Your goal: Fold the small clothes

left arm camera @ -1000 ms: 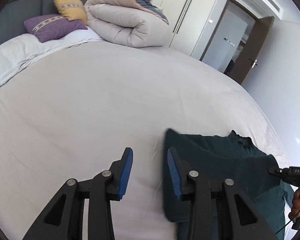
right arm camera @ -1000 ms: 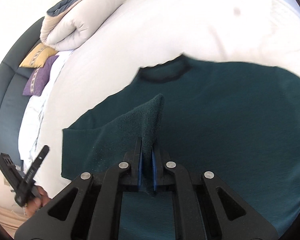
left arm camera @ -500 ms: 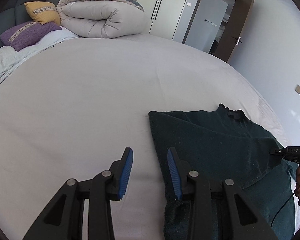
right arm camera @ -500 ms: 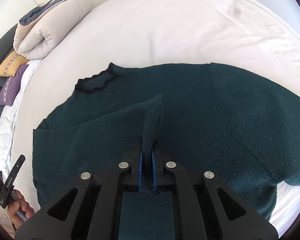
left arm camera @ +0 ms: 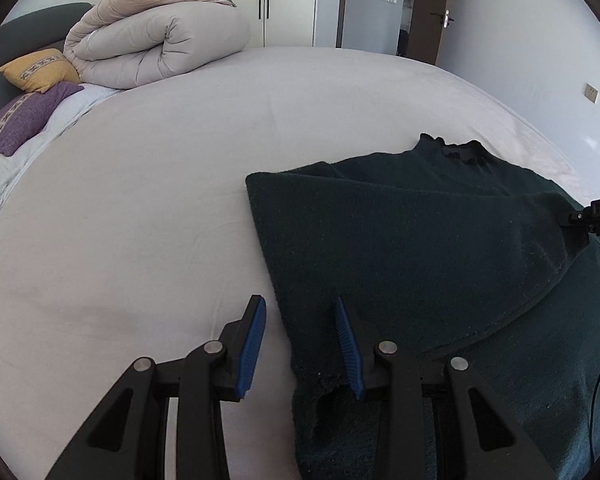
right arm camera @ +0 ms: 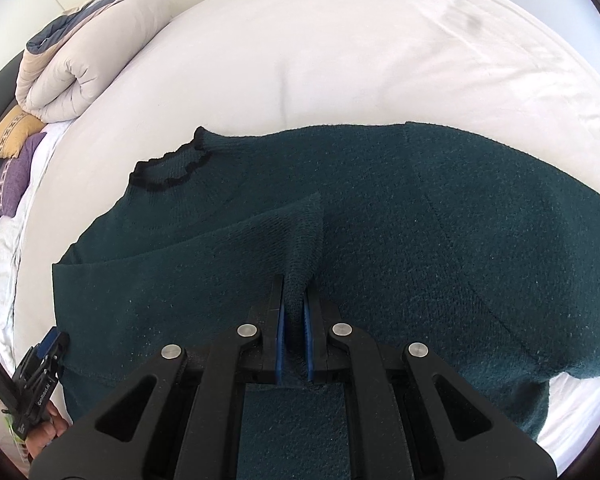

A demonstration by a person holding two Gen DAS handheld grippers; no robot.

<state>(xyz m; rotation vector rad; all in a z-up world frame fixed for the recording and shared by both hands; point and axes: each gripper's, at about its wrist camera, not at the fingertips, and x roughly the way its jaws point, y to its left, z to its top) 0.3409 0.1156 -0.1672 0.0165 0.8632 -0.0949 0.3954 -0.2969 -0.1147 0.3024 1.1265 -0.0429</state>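
Blue-padded right gripper (right arm camera: 294,316) is clamped on a raised fold of the dark green sweater (right arm camera: 440,248). The left gripper (left arm camera: 300,344) stands part open, empty, straddling the sweater's edge on the bed (left arm camera: 140,200).

text: "DAS" on right claw (left arm camera: 580,216); other print on left claw (right arm camera: 44,354) unreadable

Left hand-held gripper (left arm camera: 300,344) agape (right (right arm camera: 294,328) clamped)
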